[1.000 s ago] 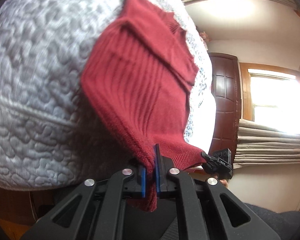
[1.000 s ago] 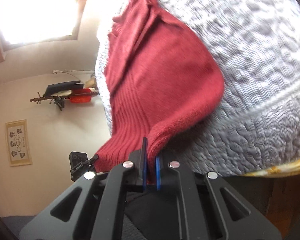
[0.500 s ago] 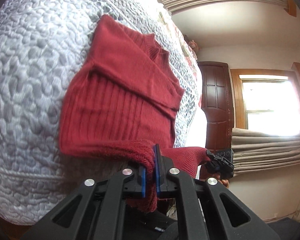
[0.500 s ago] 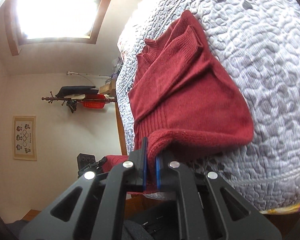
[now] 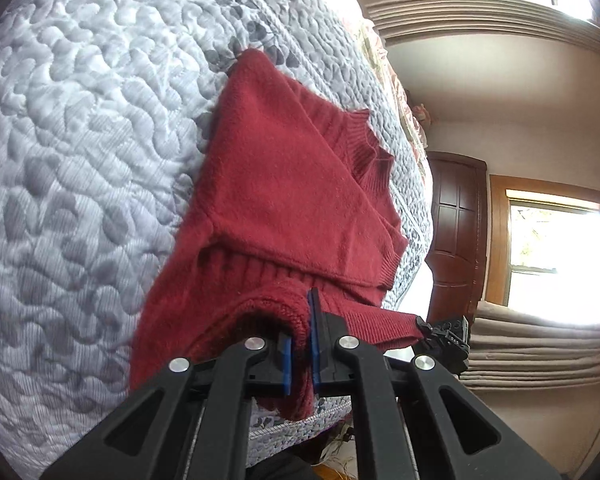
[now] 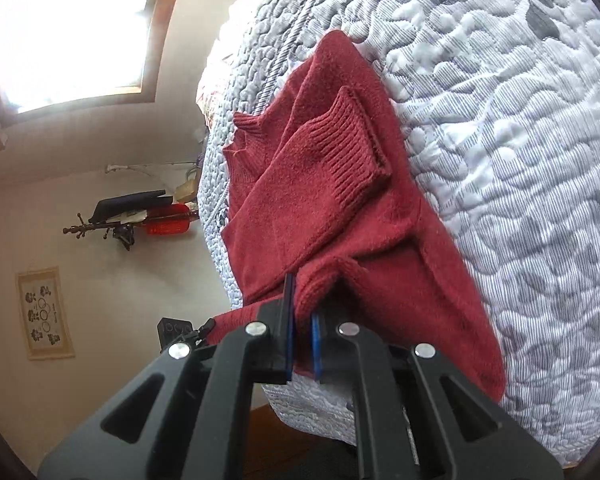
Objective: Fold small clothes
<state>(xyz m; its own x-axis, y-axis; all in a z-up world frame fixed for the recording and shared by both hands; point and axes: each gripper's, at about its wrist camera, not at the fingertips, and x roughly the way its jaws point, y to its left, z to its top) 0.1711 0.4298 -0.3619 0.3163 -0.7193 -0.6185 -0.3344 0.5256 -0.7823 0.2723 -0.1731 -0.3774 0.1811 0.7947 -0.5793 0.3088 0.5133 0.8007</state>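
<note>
Left wrist view shows a grey-and-white quilted bedspread [image 5: 80,168] filling most of the scene, with a red knit sweater [image 5: 284,200] lying on it, sleeves folded across the body. The left gripper [image 5: 300,344] is clamped on the sweater's hem, lifting that edge off the bedspread. Beyond the bedspread's far edge stand a dark wooden door [image 5: 456,232] and a bright window [image 5: 560,264] with bunched beige curtains [image 5: 540,352] below it.

From the right wrist, the right gripper [image 6: 302,336] pinches the other corner of the same hem, raised above the bedspread [image 6: 520,200]. A ribbed cuff [image 6: 348,152] rests on the sweater's [image 6: 400,280] chest. Past the bedspread's edge hang a coat rack [image 6: 112,220] and a framed picture [image 6: 44,312] on a pale wall, under another window [image 6: 68,28].
</note>
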